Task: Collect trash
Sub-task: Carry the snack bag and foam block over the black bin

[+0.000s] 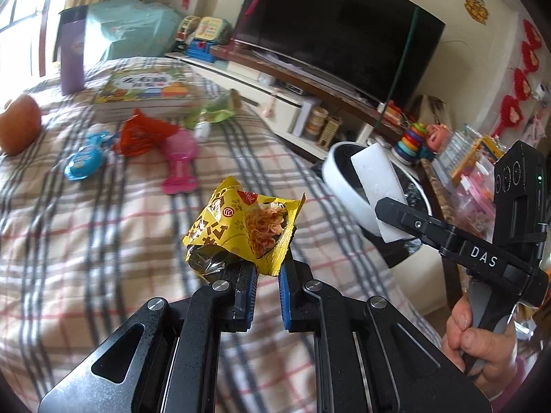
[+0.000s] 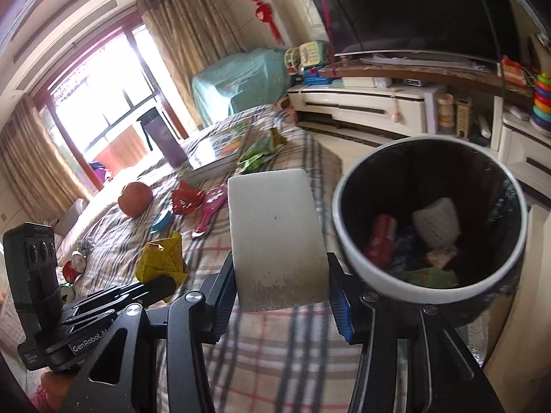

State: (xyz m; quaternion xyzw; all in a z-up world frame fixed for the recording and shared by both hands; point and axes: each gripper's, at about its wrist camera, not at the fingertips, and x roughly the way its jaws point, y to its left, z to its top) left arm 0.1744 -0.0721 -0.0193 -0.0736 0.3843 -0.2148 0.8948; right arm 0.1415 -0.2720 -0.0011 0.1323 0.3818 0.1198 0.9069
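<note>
My left gripper (image 1: 268,275) is shut on a crumpled yellow snack wrapper (image 1: 241,227) and holds it above the plaid bed cover. It also shows in the right wrist view (image 2: 162,258). My right gripper (image 2: 280,306) is shut on a white foam block (image 2: 275,237), held just left of the round white trash bin (image 2: 372,275). The bin holds several wrappers. The block (image 1: 375,186) and the bin (image 1: 339,172) also show in the left wrist view. A red wrapper (image 1: 144,134) and a green wrapper (image 1: 217,106) lie on the bed.
On the bed lie a blue packet (image 1: 84,158), a pink toy (image 1: 179,161), an orange ball (image 1: 19,124), a picture book (image 1: 148,89) and a purple box (image 1: 72,55). A TV (image 1: 337,31) on a low cabinet stands beyond the bed.
</note>
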